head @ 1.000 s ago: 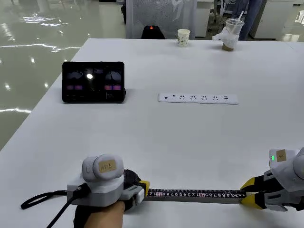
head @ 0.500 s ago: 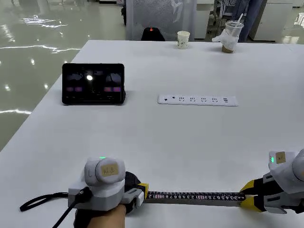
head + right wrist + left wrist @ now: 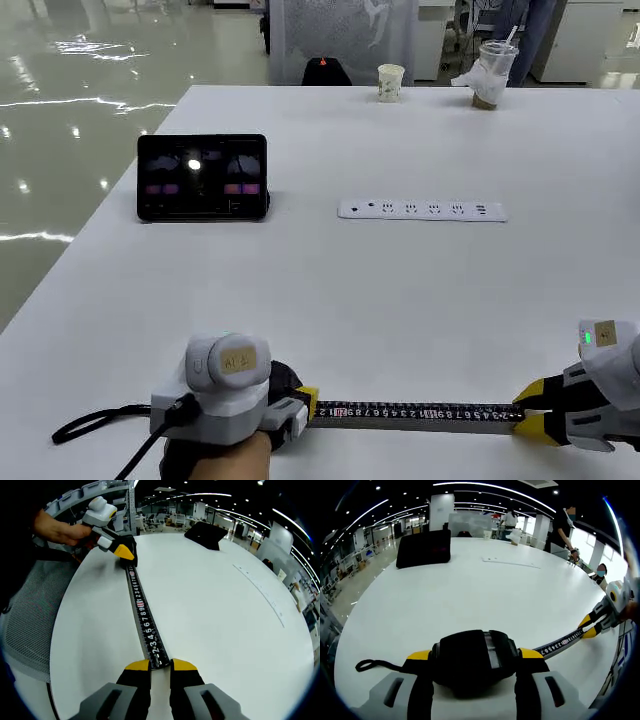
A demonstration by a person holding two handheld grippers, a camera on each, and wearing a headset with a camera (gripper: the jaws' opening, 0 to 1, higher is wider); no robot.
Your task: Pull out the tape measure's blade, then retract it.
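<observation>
The white table [image 3: 400, 300] lies bare across its broad middle, leaving open room for a gripper to pass between the near edge and the things further back. Along the near edge the way is barred by the tape measure's blade [image 3: 415, 412], stretched between the left gripper [image 3: 300, 405] and the right gripper [image 3: 530, 410], with a black cord [image 3: 100, 413] looping on the surface at the left. Further back stand an upright dark tablet [image 3: 203, 177] at the left, a flat power strip [image 3: 421, 210] near the middle, and a paper cup [image 3: 391, 82] and plastic cup [image 3: 493, 70] at the far edge.
</observation>
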